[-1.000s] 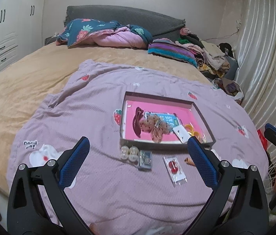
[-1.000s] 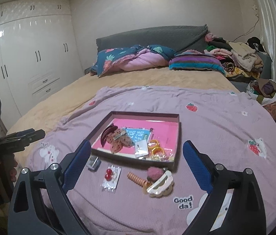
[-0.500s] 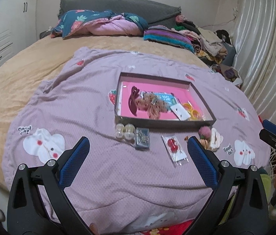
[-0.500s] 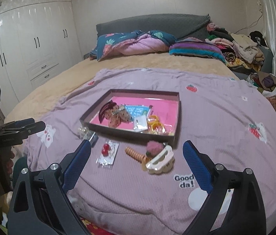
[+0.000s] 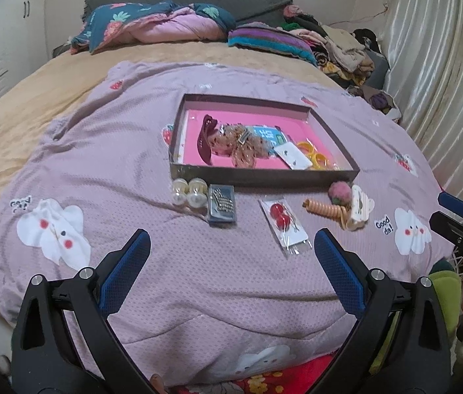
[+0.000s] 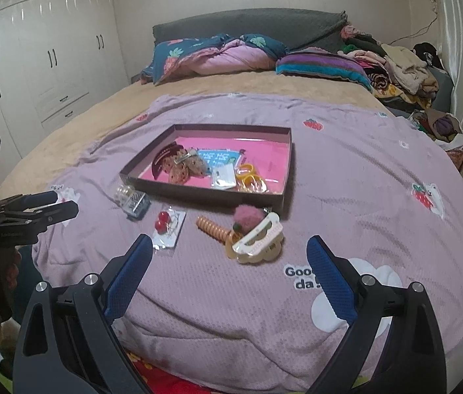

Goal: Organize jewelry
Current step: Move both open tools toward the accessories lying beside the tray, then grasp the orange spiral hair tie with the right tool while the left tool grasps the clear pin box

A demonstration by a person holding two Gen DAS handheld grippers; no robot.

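Observation:
A dark box with a pink floor (image 5: 264, 177) (image 6: 284, 151) sits on a purple blanket and holds a maroon claw clip, a leopard scrunchie, a blue card and yellow rings. In front of it lie pearl earrings (image 5: 189, 192), a small grey case (image 5: 220, 203), a packet of red cherry earrings (image 5: 283, 220) (image 6: 167, 225), an orange spiral tie (image 5: 325, 208) (image 6: 213, 228), a pink pom-pom (image 6: 247, 218) and a cream claw clip (image 5: 359, 207) (image 6: 259, 241). My left gripper (image 5: 231, 251) is open and empty, short of the packet. My right gripper (image 6: 228, 257) is open and empty, just short of the cream clip.
The blanket (image 5: 132, 164) covers a tan bed with pillows (image 5: 152, 26) and a pile of clothes (image 5: 336, 42) at the back. White wardrobes (image 6: 50, 59) stand at the left, a curtain (image 5: 445, 82) at the right. The bed's near edge is right below both grippers.
Both grippers have pulled back and risen, so the box and loose items now sit farther ahead and the bed's near edge shows. Both stay open and empty.

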